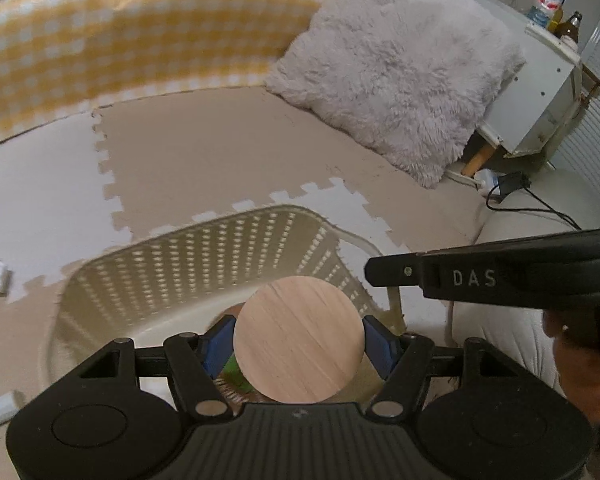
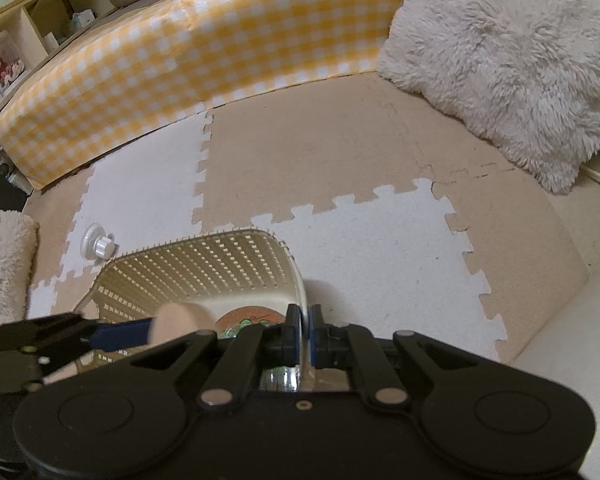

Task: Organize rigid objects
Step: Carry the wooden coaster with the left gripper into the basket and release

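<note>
My left gripper [image 1: 300, 344] is shut on a round pale wooden disc [image 1: 299, 340], its blue pads pressing on both sides, and it holds the disc above the open cream perforated basket [image 1: 204, 256]. In the right wrist view the left gripper [image 2: 168, 326] and the wooden disc [image 2: 184, 318] come in from the left over the basket [image 2: 204, 264]. My right gripper [image 2: 304, 332] is shut on the basket's thin right rim. It also shows in the left wrist view, where the right gripper [image 1: 384, 272] is held by a hand. A round brown item with green [image 2: 248, 318] lies in the basket.
The basket stands on beige and white puzzle floor mats. A white knobbed piece [image 2: 98, 244] lies on the mat to its left. A yellow checked bumper [image 2: 220, 40] closes the back, and a fluffy pillow [image 1: 392, 68] leans against a white cabinet [image 1: 540, 80]. A black cable and adapter [image 1: 508, 186] lie beside them.
</note>
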{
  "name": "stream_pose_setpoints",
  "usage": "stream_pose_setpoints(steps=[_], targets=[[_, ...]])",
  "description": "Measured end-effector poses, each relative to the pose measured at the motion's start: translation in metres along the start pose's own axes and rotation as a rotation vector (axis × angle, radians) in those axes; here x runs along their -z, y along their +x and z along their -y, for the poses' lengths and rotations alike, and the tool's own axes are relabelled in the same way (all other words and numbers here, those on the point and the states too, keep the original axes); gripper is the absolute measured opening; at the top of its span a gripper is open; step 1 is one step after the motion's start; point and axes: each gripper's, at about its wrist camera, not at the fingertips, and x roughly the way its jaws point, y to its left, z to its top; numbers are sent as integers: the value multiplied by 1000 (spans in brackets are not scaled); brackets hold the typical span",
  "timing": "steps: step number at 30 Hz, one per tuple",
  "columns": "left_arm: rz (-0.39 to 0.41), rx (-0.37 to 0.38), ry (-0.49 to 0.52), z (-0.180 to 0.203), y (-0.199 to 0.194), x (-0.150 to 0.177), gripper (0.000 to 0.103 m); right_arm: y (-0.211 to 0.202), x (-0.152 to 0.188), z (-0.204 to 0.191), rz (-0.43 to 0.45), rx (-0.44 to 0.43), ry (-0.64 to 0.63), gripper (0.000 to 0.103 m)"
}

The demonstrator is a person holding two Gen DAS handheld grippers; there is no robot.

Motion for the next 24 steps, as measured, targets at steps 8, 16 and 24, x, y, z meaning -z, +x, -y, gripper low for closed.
stream_pose_setpoints(steps=[8, 16, 24], targets=[[-34, 23, -48, 1, 27, 4, 68, 0, -1, 2, -3, -12, 10, 5], [-62, 18, -109, -6, 40, 5, 68, 0, 0, 3, -4, -11, 11, 5], [-86, 27, -122, -8, 43, 5, 72, 1, 0, 3, -5, -14, 11, 5]])
